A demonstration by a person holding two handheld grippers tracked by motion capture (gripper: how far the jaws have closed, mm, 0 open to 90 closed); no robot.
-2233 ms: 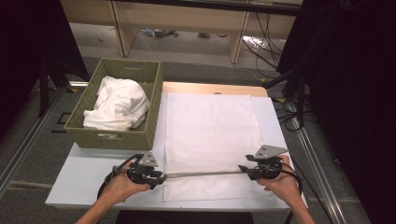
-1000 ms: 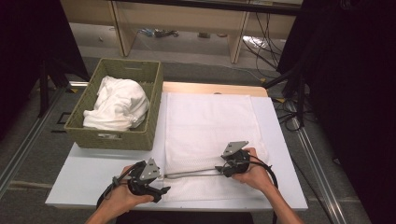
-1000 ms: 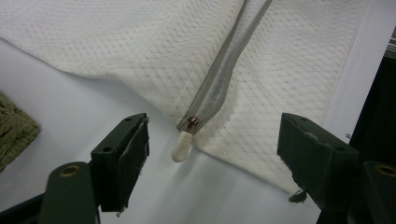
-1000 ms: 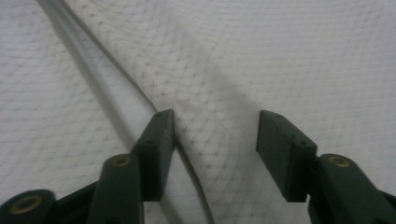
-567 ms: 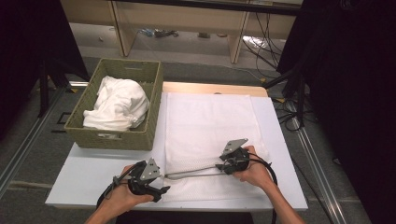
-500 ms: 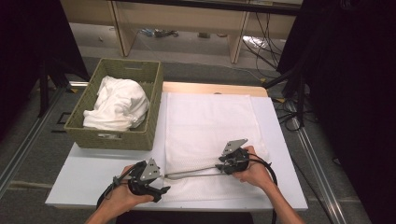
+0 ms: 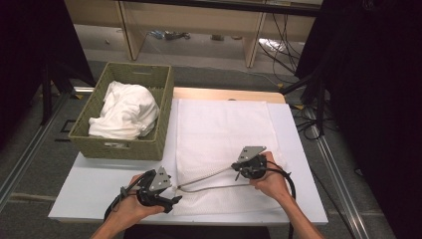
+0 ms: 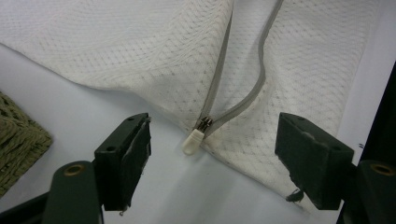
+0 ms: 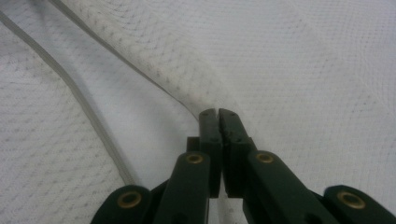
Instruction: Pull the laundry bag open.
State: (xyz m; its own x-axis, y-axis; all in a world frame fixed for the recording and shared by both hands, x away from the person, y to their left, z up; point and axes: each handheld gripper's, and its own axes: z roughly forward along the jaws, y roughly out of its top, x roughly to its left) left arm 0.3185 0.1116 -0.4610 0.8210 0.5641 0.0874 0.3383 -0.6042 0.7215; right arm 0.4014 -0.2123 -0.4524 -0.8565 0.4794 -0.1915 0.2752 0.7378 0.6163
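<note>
A: Where was the mesh bag [image 7: 224,144]?

B: Flat on the white table [image 7: 89,191], at three o'clock from the wicker basket [image 7: 119,145]. Its grey zipper [image 7: 209,181] gaped open near the front edge.

A: Right gripper [image 9: 218,113]?

B: Jaws had just been closing; clenched on the upper zipper edge, fabric pinched at the tips.

A: Left gripper [image 8: 215,147]?

B: Released, jaws wide. The white zipper pull [image 8: 192,141] lay between them, at twelve o'clock, untouched.

A: Basket contents?

B: White cloth [image 7: 127,109], bunched.
</note>
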